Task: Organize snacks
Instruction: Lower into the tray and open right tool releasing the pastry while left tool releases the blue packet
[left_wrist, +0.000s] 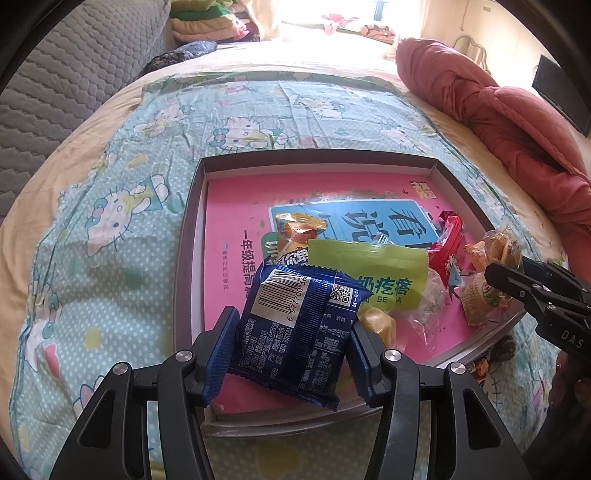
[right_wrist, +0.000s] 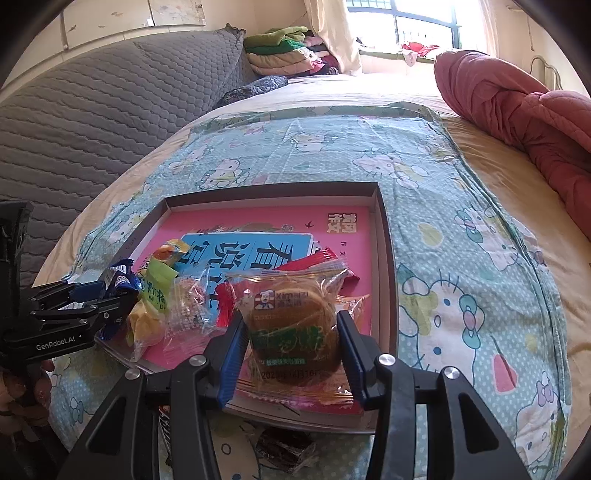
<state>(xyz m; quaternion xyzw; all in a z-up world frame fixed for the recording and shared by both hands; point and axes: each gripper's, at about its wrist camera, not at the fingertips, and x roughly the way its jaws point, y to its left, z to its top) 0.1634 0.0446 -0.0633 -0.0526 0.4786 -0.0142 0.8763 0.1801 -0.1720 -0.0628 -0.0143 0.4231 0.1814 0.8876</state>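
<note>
Snacks in crinkly wrappers lay heaped in the near half of a shallow grey cardboard box lid (left_wrist: 192, 236) that sat on the cartoon-cat bedsheet (left_wrist: 122, 192), with a pink booklet (left_wrist: 236, 206) lining its floor. The left gripper (left_wrist: 291, 343) had its jaws clamped on a dark blue foil packet with a barcode (left_wrist: 303, 317), pads pressing both side edges, the packet's long axis running away from the camera and tilted toward the lid's near rim. The right gripper (right_wrist: 291, 350) likewise gripped a clear-wrapped round brown cake (right_wrist: 295, 325) by its two sides, held above the lid's near right corner.

Both packets hung over the box, so each was already inside the rim line; the question was where to set them. Just beyond the blue packet lay a yellow-green sachet (left_wrist: 373, 269) and an orange wrapper (left_wrist: 299, 229), and a red packet (left_wrist: 450, 236) lay further right, so the near centre looked crowded. The far half of the lid, by the back wall, appeared bare, as did the strip along the left wall, nearer the left hand. The right hand seemed better placed for the right wall (right_wrist: 386, 258).

A small dark wrapped piece (right_wrist: 284, 446) lay outside the lid on the sheet, below the near rim, nearest the right gripper. The two tools stood close together across the pile, which could make crossing paths awkward.
</note>
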